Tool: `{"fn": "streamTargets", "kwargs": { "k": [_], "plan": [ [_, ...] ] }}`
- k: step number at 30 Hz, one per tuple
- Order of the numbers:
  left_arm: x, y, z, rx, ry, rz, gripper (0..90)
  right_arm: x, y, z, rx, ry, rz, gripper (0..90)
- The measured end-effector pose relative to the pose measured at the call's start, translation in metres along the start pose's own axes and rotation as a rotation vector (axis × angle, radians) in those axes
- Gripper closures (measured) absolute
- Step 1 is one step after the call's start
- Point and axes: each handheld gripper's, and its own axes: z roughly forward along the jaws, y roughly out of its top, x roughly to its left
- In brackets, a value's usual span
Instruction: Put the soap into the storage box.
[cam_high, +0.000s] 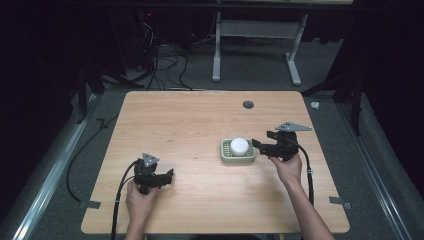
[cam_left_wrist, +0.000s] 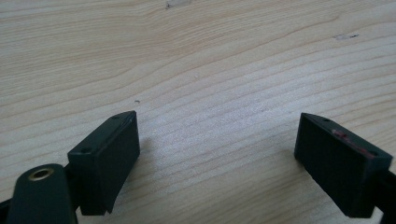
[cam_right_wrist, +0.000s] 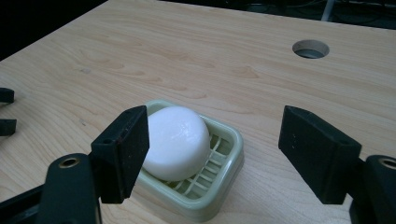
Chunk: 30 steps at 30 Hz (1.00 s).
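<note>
White soap (cam_high: 239, 146) sits in a pale green slatted soap dish (cam_high: 226, 157) right of centre in the high view, on the light wooden table (cam_high: 190, 120). The right hand-held gripper (cam_high: 261, 145) hovers just beside the dish's right edge, jaws spread wide and holding nothing; in the right gripper view the soap (cam_right_wrist: 175, 141) lies at lower centre, nearer the jaw on the left. The left hand-held gripper (cam_high: 169, 176), lower left of the high view, is well apart from the dish, jaws wide open over bare wood, empty.
</note>
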Motion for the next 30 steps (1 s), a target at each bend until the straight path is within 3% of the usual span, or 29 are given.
{"fn": "streamTargets", "kwargs": {
  "k": [30],
  "plan": [
    [0.0,0.0,0.0,-0.001,0.0,0.0,14.6,-0.017,-0.012,-0.035,-0.041,-0.049,0.038,26.0]
  ]
}}
